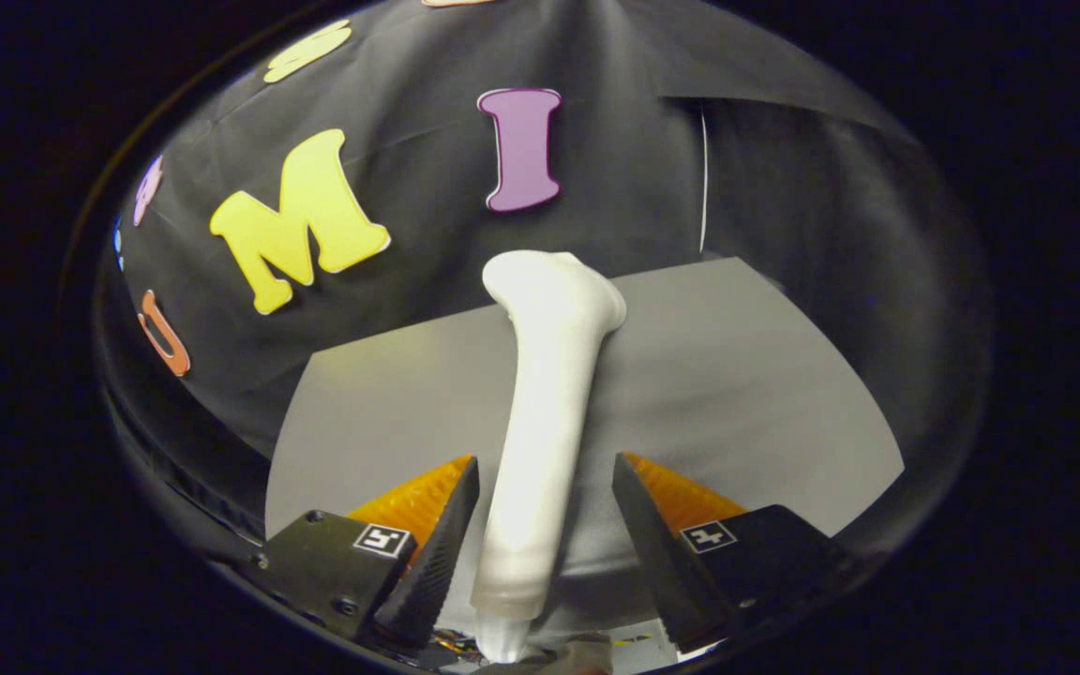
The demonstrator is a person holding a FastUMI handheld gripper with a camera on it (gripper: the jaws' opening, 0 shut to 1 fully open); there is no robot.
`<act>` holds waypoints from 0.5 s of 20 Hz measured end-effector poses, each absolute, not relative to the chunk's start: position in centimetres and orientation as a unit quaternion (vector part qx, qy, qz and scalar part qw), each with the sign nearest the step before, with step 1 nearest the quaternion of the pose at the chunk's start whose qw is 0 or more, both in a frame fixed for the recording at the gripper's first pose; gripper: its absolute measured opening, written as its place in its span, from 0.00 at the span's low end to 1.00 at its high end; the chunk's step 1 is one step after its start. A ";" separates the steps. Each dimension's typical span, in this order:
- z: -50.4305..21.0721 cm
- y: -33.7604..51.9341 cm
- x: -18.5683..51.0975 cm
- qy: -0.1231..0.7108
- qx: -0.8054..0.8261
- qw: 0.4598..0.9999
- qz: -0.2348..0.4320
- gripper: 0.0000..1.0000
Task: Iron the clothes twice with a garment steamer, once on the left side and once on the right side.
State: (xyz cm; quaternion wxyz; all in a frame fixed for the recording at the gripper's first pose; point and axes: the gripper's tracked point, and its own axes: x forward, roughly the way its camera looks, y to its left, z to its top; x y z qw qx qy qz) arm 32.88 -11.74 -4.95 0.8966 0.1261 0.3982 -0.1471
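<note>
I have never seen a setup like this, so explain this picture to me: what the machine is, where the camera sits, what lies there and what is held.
There is no robot arm here. A person carries a hand-held two-finger gripper, and the camera rides on it, looking forward along its fingers, so the picture bulges like a fisheye. The two wedge shapes in front are those fingers. Between them stands a white garment steamer, its handle running away from the camera to a wider head at the far end. The fingers look open: the left one sits at the handle, while a gap shows on the right, so the steamer is not clamped. Beyond lies a gray surface, and behind it hangs the booth's black cloth wall.
</note>
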 end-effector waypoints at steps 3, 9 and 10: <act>-4.7 -12.2 32.5 0.403 0.123 0.894 -0.150 0.78; -5.2 -11.3 32.9 0.405 0.103 0.894 -0.160 0.58; -5.2 -11.3 32.9 0.405 0.100 0.894 -0.165 0.49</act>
